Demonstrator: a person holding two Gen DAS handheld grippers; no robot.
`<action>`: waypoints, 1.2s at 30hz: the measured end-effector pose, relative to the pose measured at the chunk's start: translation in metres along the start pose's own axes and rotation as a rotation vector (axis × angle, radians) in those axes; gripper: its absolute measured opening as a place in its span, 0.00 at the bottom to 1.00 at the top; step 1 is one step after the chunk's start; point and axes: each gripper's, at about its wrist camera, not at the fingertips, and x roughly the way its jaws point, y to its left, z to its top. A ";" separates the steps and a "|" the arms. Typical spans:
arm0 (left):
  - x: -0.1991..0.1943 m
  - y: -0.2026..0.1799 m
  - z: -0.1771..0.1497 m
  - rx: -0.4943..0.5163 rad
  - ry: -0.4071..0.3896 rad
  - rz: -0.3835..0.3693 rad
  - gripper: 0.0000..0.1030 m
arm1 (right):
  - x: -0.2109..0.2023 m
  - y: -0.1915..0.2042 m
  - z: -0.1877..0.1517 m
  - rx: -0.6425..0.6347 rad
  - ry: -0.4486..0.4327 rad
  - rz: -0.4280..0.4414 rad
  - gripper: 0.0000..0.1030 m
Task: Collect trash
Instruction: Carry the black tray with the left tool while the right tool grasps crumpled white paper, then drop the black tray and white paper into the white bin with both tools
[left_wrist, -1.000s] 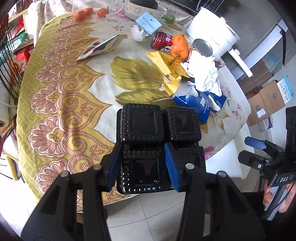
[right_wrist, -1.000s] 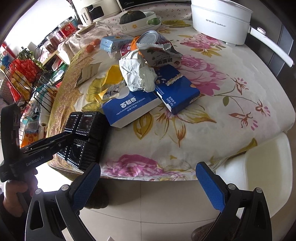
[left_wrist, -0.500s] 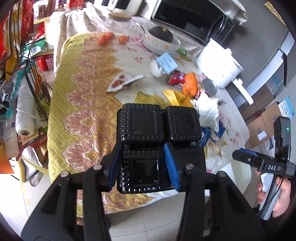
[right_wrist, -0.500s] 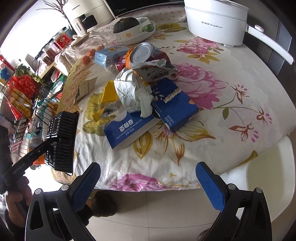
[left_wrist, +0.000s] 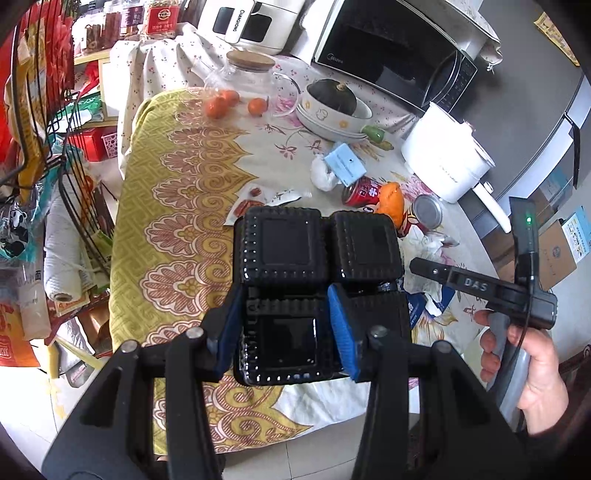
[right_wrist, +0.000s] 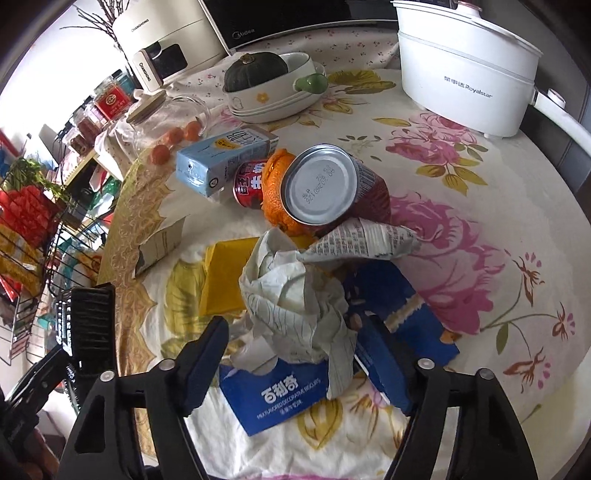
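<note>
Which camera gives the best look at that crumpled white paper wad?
The right wrist view: the crumpled white paper wad sits in the middle of the picture between the closing right claw's fingers. The left wrist view shows only a small part of it, behind the black plastic tray.

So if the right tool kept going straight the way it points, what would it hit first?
Most likely the crumpled paper wad, which sits between the right tool's closing jaws, on top of the blue biscuit box. Depth is hard to judge in the fisheye view.
</note>
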 end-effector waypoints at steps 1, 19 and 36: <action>0.000 0.001 0.000 -0.003 0.000 0.000 0.47 | 0.002 0.001 0.001 -0.005 0.006 0.004 0.49; -0.007 -0.046 0.003 0.039 -0.034 -0.070 0.47 | -0.108 -0.037 -0.018 -0.041 -0.139 0.074 0.33; 0.035 -0.207 -0.028 0.302 0.007 -0.222 0.47 | -0.186 -0.182 -0.079 0.142 -0.223 0.020 0.33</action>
